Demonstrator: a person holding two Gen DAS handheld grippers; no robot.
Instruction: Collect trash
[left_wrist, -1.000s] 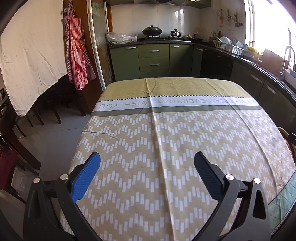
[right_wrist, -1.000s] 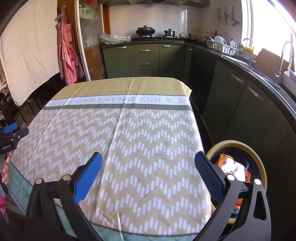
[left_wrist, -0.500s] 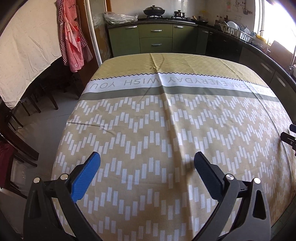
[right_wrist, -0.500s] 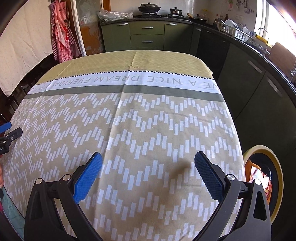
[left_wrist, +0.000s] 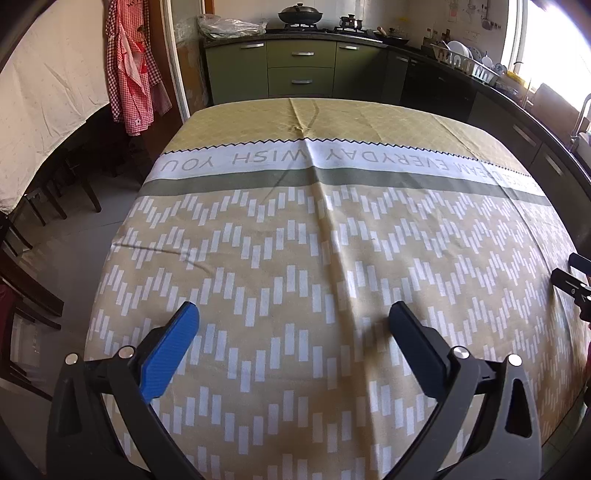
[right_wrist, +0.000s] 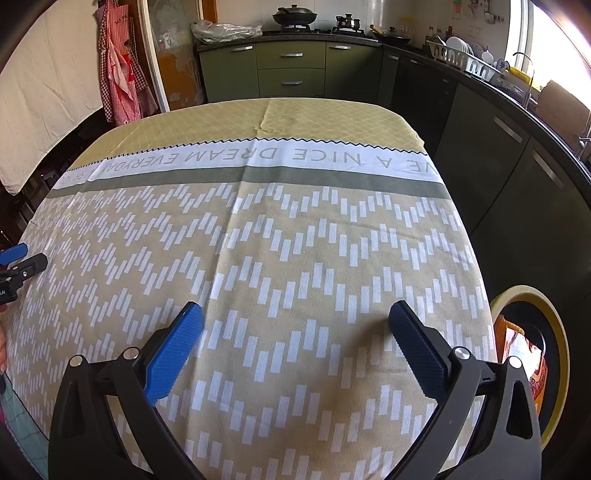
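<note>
My left gripper (left_wrist: 293, 317) is open and empty above the near part of a table (left_wrist: 332, 229) covered with a yellow zigzag cloth. My right gripper (right_wrist: 295, 317) is open and empty over the same table (right_wrist: 280, 236). A round bin with a yellow rim (right_wrist: 561, 354) stands on the floor at the table's right side and holds an orange wrapper (right_wrist: 517, 343). The right gripper shows at the right edge of the left wrist view (left_wrist: 576, 280). The left gripper shows at the left edge of the right wrist view (right_wrist: 16, 266). No trash shows on the cloth.
Green kitchen cabinets (left_wrist: 301, 70) run along the back and a dark counter (right_wrist: 535, 122) along the right. A red checked apron (left_wrist: 131, 70) hangs at the left. Dark chairs (left_wrist: 22, 280) stand on the floor to the left.
Both grippers have risen and tilted down toward the tabletop, then eased back slightly. The bin has slid toward the right edge of the right wrist view. Both stay open.
</note>
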